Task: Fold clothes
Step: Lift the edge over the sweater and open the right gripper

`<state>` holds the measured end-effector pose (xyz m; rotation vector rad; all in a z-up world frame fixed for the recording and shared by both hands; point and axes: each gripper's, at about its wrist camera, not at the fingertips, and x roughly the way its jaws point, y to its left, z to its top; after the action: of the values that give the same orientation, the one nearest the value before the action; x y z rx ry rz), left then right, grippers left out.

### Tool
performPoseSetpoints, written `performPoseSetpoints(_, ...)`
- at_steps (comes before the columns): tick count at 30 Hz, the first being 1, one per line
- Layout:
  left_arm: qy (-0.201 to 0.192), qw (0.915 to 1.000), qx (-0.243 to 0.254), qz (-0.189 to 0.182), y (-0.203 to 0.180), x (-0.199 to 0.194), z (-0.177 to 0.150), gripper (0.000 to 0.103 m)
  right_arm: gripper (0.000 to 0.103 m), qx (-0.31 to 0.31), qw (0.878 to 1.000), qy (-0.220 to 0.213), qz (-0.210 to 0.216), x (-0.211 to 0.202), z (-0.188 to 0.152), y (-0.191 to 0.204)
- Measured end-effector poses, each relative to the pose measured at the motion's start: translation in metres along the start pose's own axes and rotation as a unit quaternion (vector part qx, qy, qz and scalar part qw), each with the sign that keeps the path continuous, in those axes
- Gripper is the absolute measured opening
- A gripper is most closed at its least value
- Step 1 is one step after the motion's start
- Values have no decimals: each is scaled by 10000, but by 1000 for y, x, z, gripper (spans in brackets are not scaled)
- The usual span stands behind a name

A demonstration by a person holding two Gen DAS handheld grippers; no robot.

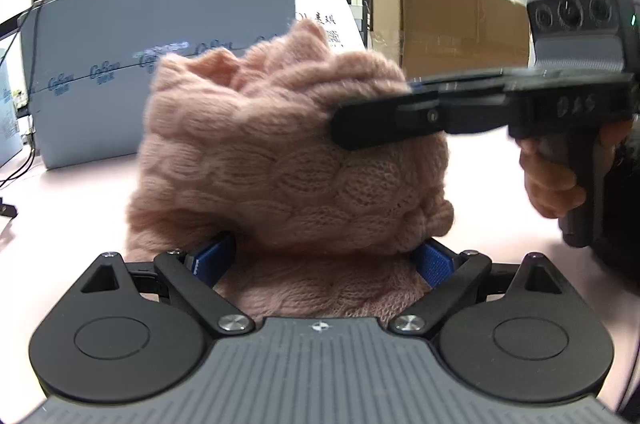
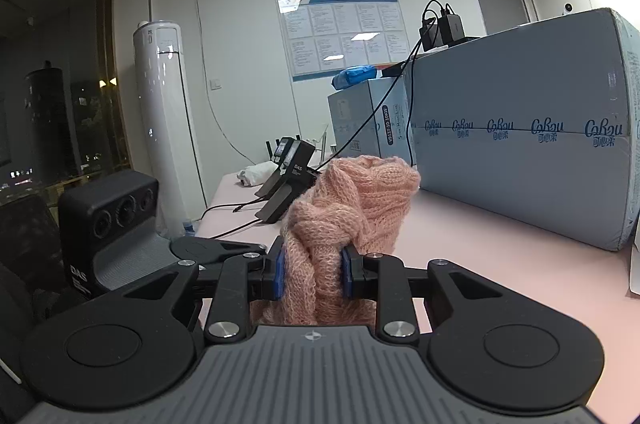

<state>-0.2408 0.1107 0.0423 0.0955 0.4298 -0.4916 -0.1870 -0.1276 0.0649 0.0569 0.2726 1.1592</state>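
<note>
Sweater: pink cable-knit sweater [image 1: 280, 160], bunched and lifted above the pink table [image 1: 80, 192], held between both grippers.
Left gripper: left gripper [image 1: 324, 260] has its blue pads [image 1: 214, 258] set wide with a thick wad of knit between them; the wool bulges up and over the fingers and hides the tips. It looks to be grasping the sweater.
Right gripper: right gripper [image 2: 313, 274] is clenched on a narrow twisted fold of the sweater [image 2: 348, 208]; both blue pads [image 2: 280, 274] press into the wool, which rises in a lump above and beyond the fingers.
Right gripper, seen from the left: it comes in from the right, its black finger [image 1: 384, 126] lying against the right side of the bundle, with a hand [image 1: 556, 180] on its handle.
Table edges: in the right view the left edge of the table runs from near to far, just left of the sweater; past it stands a white air conditioner [image 2: 164, 120].
Open room: bare table lies to the right of the sweater in the right view and to the near left in the left view.
Far side: a large grey box [image 2: 528, 132] closes off the far right in the right view; a brown carton [image 1: 448, 24] stands to its right in the left view.
Loose things: a black device [image 2: 288, 180] and cables [image 2: 240, 220] lie on the far left of the table, behind the sweater.
Containers: both boxes are closed; their contents cannot be told.
</note>
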Motion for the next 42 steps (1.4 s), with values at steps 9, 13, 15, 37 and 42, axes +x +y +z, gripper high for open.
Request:
performPoseSetpoints(9, -293, 9948, -332, 920, 29, -42, -4, 93, 24, 144, 9992, -53, -361, 1, -3, -9)
performPoseSetpoints(13, 253, 9931, -517, 1026, 36, -19, -6, 93, 24, 439, 9940, 31, -1006, 5, -5, -23)
performPoseSetpoints(15, 493, 9912, -649, 1039, 42, -5, -10, 93, 24, 605, 9880, 95, -1417, 8, -6, -31)
performPoseSetpoints(37, 895, 9958, -51, 186, -26, -9, 4, 93, 50, 776, 9603, 1286, -2352, 20, -8, -40)
performPoseSetpoints(42, 917, 9946, 76, 471, -42, 16, 2, 88, 15, 1215, 9530, 1530, -2316, 26, -15, -48)
